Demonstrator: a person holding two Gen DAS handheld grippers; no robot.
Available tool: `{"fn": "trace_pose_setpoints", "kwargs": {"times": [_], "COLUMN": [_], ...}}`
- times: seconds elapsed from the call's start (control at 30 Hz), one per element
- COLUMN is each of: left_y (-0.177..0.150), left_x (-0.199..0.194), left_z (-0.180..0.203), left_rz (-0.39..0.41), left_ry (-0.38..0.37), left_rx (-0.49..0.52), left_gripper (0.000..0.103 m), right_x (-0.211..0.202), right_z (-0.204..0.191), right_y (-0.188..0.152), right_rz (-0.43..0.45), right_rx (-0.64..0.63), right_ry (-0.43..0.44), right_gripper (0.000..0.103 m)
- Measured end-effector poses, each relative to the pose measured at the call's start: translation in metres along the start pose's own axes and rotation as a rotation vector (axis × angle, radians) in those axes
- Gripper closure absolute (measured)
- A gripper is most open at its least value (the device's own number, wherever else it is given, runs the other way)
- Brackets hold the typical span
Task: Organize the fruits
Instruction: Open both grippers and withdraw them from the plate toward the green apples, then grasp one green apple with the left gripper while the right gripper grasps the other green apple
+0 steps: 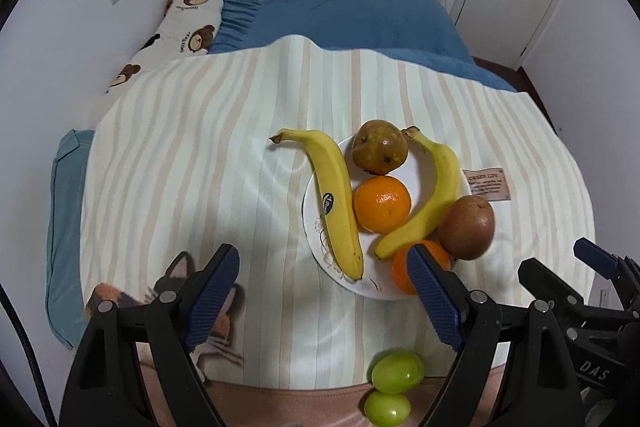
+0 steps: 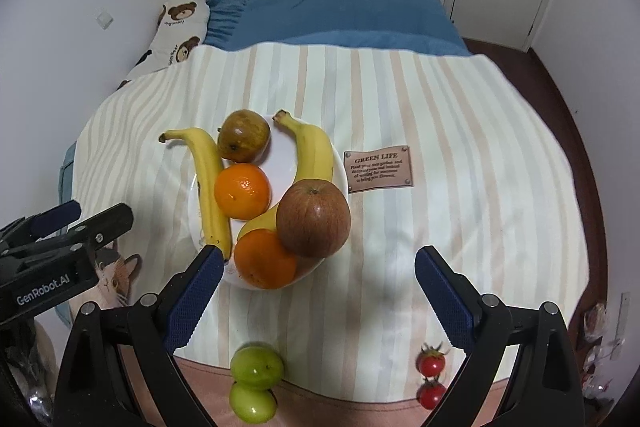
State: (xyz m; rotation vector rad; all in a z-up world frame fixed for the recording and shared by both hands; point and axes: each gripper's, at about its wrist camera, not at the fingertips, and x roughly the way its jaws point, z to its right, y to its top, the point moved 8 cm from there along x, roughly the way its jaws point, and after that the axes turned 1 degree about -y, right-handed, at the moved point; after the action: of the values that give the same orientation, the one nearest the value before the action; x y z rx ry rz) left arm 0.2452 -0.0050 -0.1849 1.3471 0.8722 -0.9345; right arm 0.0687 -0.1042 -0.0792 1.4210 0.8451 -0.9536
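Hovering over the bed [image 2: 460,131]: left hand-held gripper [image 1: 326,291] and right hand-held gripper [image 2: 318,295] both have jaws spread wide, nothing between them. The plate [image 2: 280,151] already carries two bananas [image 1: 336,199], two oranges [image 2: 242,191], an apple [image 2: 314,217] and a pear [image 2: 244,135]. Loose fruit sits at 6 o'clock from the plate: two green fruits [image 2: 256,367], touching; two cherry tomatoes [image 2: 431,363] at 5 o'clock. Judgement: green ones are firm, smooth, likely to roll, so take them across the middle. Tomatoes are light with thin skin, so squeeze gently and avoid the stems.
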Motion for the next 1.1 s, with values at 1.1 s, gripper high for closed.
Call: {"fn": "trace_pose_setpoints", "kwargs": {"times": [1.1], "left_y": [-0.064], "left_x": [-0.169], "left_z": [0.016], "left_rz": [0.218], "left_ry": [-0.012], "left_rx": [0.007], "left_gripper": [0.017], "right_x": [-0.189], "right_z": [-0.019], "right_y": [-0.051], "right_rz": [0.265], "right_rx": [-0.050], "right_ry": [0.054], "right_gripper": [0.002]}}
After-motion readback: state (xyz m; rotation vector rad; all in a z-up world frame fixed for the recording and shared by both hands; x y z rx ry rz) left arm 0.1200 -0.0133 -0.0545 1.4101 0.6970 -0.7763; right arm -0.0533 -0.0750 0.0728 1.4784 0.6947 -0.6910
